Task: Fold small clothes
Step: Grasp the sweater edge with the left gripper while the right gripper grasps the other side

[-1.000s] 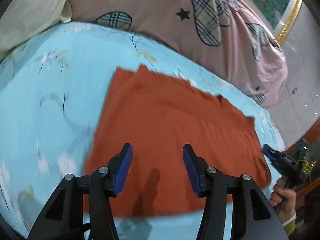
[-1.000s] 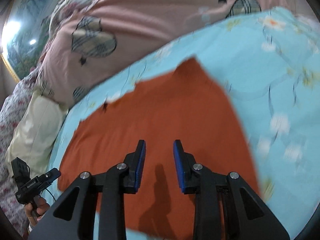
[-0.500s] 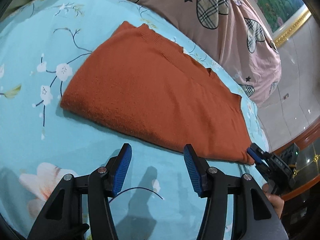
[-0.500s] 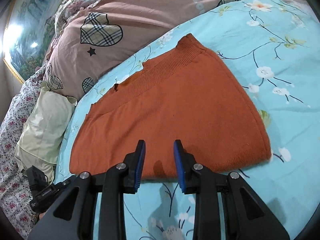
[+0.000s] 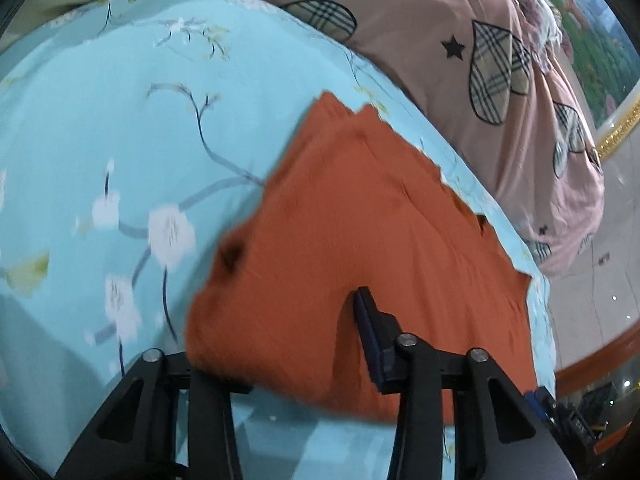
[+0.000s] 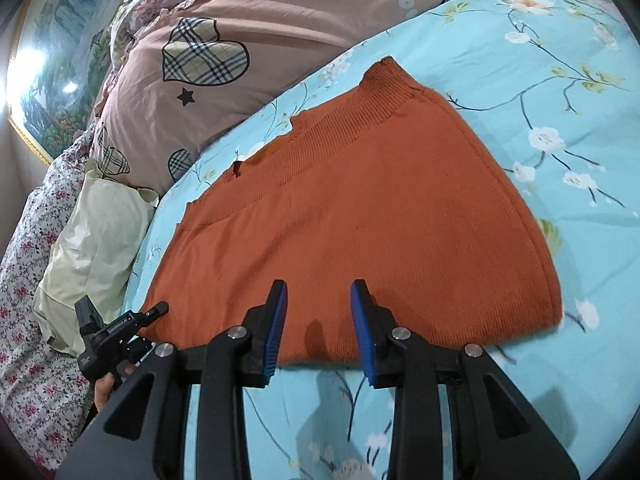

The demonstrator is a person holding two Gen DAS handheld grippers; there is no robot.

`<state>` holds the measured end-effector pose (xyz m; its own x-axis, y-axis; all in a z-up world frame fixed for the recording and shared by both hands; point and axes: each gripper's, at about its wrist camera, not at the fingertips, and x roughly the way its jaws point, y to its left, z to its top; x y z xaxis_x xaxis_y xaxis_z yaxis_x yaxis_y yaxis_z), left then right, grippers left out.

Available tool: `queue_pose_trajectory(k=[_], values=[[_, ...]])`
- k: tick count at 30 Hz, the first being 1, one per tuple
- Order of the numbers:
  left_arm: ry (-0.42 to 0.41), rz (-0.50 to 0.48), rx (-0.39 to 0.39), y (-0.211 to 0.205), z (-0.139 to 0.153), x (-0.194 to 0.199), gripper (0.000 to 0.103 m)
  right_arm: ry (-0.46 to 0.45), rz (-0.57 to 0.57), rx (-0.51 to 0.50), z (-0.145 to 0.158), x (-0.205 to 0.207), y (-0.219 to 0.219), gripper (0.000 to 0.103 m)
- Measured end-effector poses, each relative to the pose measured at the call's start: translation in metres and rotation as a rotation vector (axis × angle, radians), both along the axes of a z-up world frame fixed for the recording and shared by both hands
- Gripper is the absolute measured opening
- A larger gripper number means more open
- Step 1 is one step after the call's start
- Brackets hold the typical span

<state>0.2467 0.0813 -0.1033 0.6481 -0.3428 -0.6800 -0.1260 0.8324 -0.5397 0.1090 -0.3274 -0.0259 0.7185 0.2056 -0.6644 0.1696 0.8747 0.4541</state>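
Note:
A folded orange knit sweater (image 6: 360,216) lies flat on the light blue flowered bedsheet (image 6: 560,100). It also shows in the left wrist view (image 5: 360,240). My left gripper (image 5: 296,340) is open at the sweater's near left corner; the cloth edge lies over its left finger and hides it, and the right finger (image 5: 370,332) rests on top. From the right wrist view the left gripper (image 6: 120,328) sits at the sweater's left corner. My right gripper (image 6: 318,320) is open, its fingertips over the sweater's near edge, holding nothing.
A pink quilt (image 6: 240,40) with plaid hearts lies bunched along the far side of the bed. A cream pillow (image 6: 92,232) and a flowered cloth (image 6: 28,280) lie at the left. A framed picture (image 5: 592,40) and the floor (image 5: 600,300) show beyond the bed.
My left gripper has moved forward onto the sweater's near left corner, and the edge now lies over its left finger. My right gripper has moved slightly forward to the near edge.

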Motion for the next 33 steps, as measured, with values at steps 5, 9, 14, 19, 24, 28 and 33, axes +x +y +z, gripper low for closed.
queue_pose_trajectory(k=[5,9,14,19,24,28,33], values=[[-0.05,-0.051,0.094,-0.015,0.027,0.002,0.011,0.012,0.034,0.04,0.0,0.023,-0.012,0.034],[-0.167,-0.17,0.172,-0.059,0.067,-0.01,0.01,0.029,0.074,0.111,0.002,0.044,-0.026,0.034],[-0.262,-0.369,0.275,-0.144,0.09,-0.026,0.009,0.024,0.134,0.219,0.008,0.069,-0.036,0.034],[-0.254,-0.52,0.398,-0.216,0.061,-0.034,0.009,0.122,0.233,0.272,-0.002,0.104,-0.022,0.053],[-0.234,-0.575,0.438,-0.231,0.037,-0.043,0.009,0.165,0.302,0.284,-0.015,0.142,0.001,0.061],[-0.236,-0.581,0.429,-0.228,0.041,-0.044,0.009,0.182,0.345,0.285,-0.023,0.176,0.022,0.061],[-0.247,-0.587,0.447,-0.233,0.048,-0.047,0.009,0.2,0.365,0.181,-0.019,0.201,0.04,0.018]])
